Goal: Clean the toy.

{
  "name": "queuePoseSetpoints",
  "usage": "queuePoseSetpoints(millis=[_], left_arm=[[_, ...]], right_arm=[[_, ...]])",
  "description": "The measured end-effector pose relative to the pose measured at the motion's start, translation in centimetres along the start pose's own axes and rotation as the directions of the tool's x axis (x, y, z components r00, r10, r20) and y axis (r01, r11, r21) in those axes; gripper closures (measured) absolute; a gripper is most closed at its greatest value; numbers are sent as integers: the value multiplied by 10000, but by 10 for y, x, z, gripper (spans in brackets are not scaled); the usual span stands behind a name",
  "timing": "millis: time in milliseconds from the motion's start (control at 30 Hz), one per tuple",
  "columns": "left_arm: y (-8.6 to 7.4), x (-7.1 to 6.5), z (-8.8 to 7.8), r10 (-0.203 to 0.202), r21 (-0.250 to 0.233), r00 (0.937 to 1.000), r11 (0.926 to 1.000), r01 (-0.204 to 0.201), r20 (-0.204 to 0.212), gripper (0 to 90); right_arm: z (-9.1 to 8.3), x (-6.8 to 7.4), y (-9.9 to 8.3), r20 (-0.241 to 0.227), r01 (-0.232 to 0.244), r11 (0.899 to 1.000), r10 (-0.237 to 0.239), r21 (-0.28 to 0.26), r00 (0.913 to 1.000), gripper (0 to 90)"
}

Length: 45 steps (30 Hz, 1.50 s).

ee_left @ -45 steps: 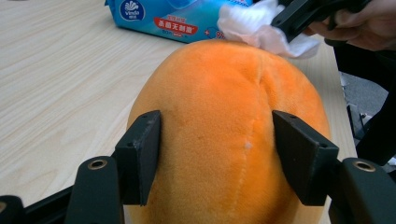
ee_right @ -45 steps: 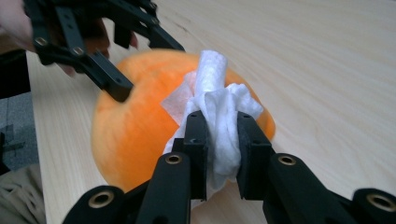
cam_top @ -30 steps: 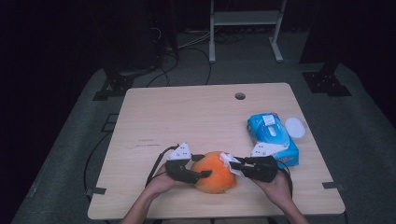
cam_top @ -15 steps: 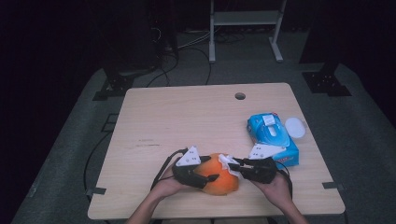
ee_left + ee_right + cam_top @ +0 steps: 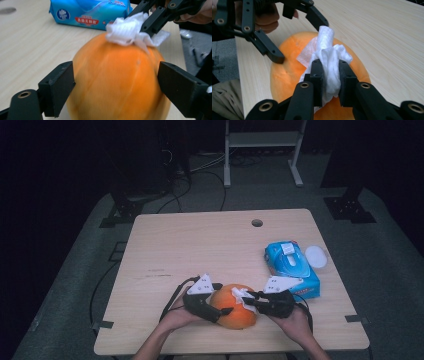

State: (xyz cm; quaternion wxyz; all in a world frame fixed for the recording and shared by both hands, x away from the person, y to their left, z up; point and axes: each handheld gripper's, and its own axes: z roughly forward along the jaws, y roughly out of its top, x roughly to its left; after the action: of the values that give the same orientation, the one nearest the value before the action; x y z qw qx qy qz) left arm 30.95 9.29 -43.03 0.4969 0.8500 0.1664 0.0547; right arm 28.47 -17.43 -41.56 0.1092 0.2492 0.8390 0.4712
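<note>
Sitting near the front edge of the pale wooden table (image 5: 200, 240), between the person's two hands, the round orange pumpkin-like fruit (image 5: 234, 306) is being wiped. On its top lies a crumpled white wet wipe (image 5: 327, 56), pinched firmly in the narrow jaws of the right gripper (image 5: 330, 75), which presses the wad against the orange skin. The left gripper (image 5: 116, 85) straddles the fruit from the other side; its jaws have just been opening, and in the left gripper view the black pads (image 5: 58, 86) stand wide, the left one barely at the skin and the right one slightly off it, so the fruit sits between them without being squeezed.

Behind and to the right lies the blue soft pack of wipes (image 5: 291, 268), flat on the table with its lid flap open, and just beyond it a small white round disc (image 5: 315, 255). A small round hole (image 5: 257, 223) shows near the table's far edge.

By my reading, the work is midway: a wipe is already out and on the fruit, and the top is being cleaned. Still left are the sides and the underside, which probably needs a fresh hold and a turn.
</note>
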Motion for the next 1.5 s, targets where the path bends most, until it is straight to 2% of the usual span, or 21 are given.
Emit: queuePoseSetpoints(millis=[33,100,167,233,300,367,500,567,633,700,800,867,933,1067,1100,1167,1233,1267,1367,1500], left_arm=[[-1,-1,1,22,-14,10000,10000,-22,20,203],[1,-4,2,322,158,9994,9994,-321,-100,244],[4,-7,2,508,235,9986,9985,-504,-152,258],[6,-12,3,789,311,9967,9964,-783,-182,263],[7,-14,3,964,426,9951,9945,-954,-224,257],[6,-11,1,829,359,9965,9959,-825,-106,225],[3,-1,0,136,267,9999,9996,-134,-62,120],[-1,3,1,-150,302,9998,9994,146,145,113],[-4,4,2,-163,275,9995,9995,155,282,139],[-3,1,2,-12,302,9999,9995,7,173,208],[4,-7,1,473,322,9988,9984,-470,-88,278],[10,-15,2,871,398,9960,9955,-861,-222,287],[12,-18,2,1082,499,9938,9930,-1068,-261,279],[6,-8,3,407,333,9991,9986,-403,-104,177],[5,-4,4,69,268,10000,9996,-67,-71,145],[1,2,6,-502,302,9985,9983,495,227,108],[-3,5,8,-793,287,9962,9965,783,366,112],[-3,5,7,-772,219,9963,9968,764,373,158],[2,0,4,-376,214,9993,9991,375,59,272],[10,-10,3,171,87,9994,9998,-168,-299,304]], right_arm=[[-1,-1,0,11,-39,10000,39,22,10000,758],[-2,-1,0,52,-73,10000,73,9,10000,758],[-3,2,3,86,45,9999,-44,-148,10000,758],[-2,7,7,-132,113,9989,-119,-448,9998,758],[0,10,10,-206,257,9986,-266,-453,9994,757],[1,10,9,-222,316,9988,-324,-365,9992,758],[0,5,4,-214,207,9994,-213,-264,9995,758],[-2,2,2,-141,166,9997,-169,-182,9998,758],[-3,-1,1,-97,59,9998,-60,-171,9999,757],[-3,0,2,-80,52,9997,-54,-233,10000,758],[-3,6,8,-196,170,9985,-180,-524,9996,757],[-3,11,12,-438,236,9964,-272,-809,9987,757],[-3,14,15,-441,447,9959,-483,-793,9979,757],[-2,11,9,-354,433,9980,-450,-470,9984,759],[-2,10,8,-257,491,9983,-500,-317,9984,759],[-2,7,4,-204,448,9987,-453,-249,9988,759],[-4,4,3,-222,315,9992,-321,-227,9992,758],[-4,3,3,-190,295,9993,-300,-234,9994,758],[-5,7,7,-143,321,9985,-327,-443,9994,757],[-6,15,15,-407,409,9947,-449,-946,9982,757]])
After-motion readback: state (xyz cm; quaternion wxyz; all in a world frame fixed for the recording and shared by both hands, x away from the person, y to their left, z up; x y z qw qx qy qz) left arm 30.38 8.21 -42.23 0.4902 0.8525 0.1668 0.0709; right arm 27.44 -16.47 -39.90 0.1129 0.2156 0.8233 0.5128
